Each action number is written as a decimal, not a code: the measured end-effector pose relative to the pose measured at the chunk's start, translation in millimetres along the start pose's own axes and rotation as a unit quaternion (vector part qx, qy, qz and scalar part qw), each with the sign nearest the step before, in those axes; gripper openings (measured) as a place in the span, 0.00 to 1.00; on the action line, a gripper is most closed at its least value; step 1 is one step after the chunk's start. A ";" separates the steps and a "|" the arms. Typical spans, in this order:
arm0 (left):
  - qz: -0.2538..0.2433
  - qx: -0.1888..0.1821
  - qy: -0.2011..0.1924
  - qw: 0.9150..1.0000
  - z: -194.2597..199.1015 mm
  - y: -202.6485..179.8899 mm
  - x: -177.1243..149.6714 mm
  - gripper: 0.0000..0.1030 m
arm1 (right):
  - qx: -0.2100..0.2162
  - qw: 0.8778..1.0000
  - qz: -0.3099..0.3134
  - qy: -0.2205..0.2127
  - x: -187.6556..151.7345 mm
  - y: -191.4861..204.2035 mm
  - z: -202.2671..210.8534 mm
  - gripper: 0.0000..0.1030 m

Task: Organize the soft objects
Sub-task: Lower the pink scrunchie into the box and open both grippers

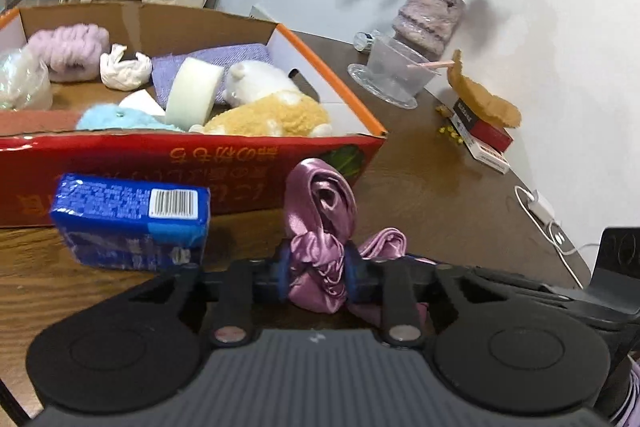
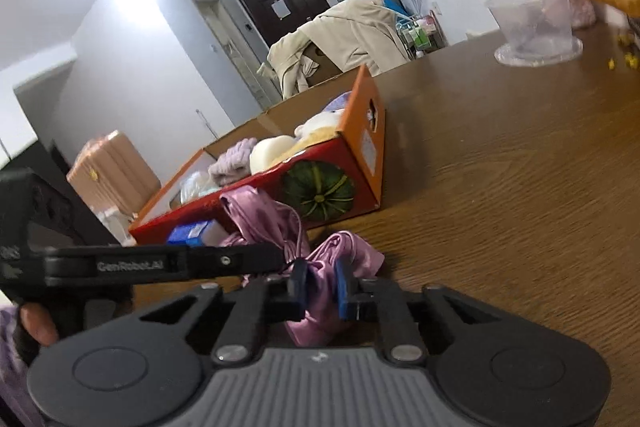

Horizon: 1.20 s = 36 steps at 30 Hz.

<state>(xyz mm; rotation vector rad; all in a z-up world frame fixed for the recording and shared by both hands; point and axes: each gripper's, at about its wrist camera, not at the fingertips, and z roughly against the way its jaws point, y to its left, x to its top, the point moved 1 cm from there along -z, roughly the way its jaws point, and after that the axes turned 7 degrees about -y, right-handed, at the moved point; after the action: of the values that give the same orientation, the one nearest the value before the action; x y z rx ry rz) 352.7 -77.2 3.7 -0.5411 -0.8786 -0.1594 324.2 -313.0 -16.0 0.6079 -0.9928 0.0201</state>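
A pink satin cloth (image 1: 320,211) lies bunched on the wooden table in front of the red cardboard box (image 1: 240,163). My left gripper (image 1: 316,269) is shut on one bunched part of it, its blue pads pressing the satin from both sides. My right gripper (image 2: 322,287) is shut on another fold of the same pink satin cloth (image 2: 336,255), just right of the left gripper's fingers (image 2: 224,261). The box (image 2: 360,131) holds several soft items: a yellow plush (image 1: 272,115), a white plush, a sponge, a lilac fluffy piece (image 1: 70,49).
A blue tissue pack (image 1: 128,223) lies by the box's front wall, left of the cloth. A vase of dried roses (image 1: 430,15), a clear plastic cup (image 1: 394,73), small boxes (image 1: 484,137) and a charger cable (image 1: 540,211) stand along the wall. A hand (image 2: 36,327) grips the left tool.
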 end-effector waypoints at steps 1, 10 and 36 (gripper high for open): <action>-0.004 0.000 -0.002 1.000 6.7 -2.4 -1.8 0.22 | -0.002 1.000 0.006 -0.001 -1.0 4.8 3.4 0.12; -0.013 0.004 -0.072 0.997 87.0 -8.0 0.0 0.22 | 0.038 0.997 0.061 -0.031 8.5 65.4 38.0 0.12; 0.006 0.170 -0.095 0.981 17.2 168.2 144.6 0.55 | 0.048 0.970 0.128 0.199 119.8 142.9 -274.6 0.37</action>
<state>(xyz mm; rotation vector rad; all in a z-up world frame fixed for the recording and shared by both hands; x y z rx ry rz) 491.6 87.7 58.8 -0.2427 -1.0628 0.0556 564.2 -89.9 37.1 0.5329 -0.6747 0.4075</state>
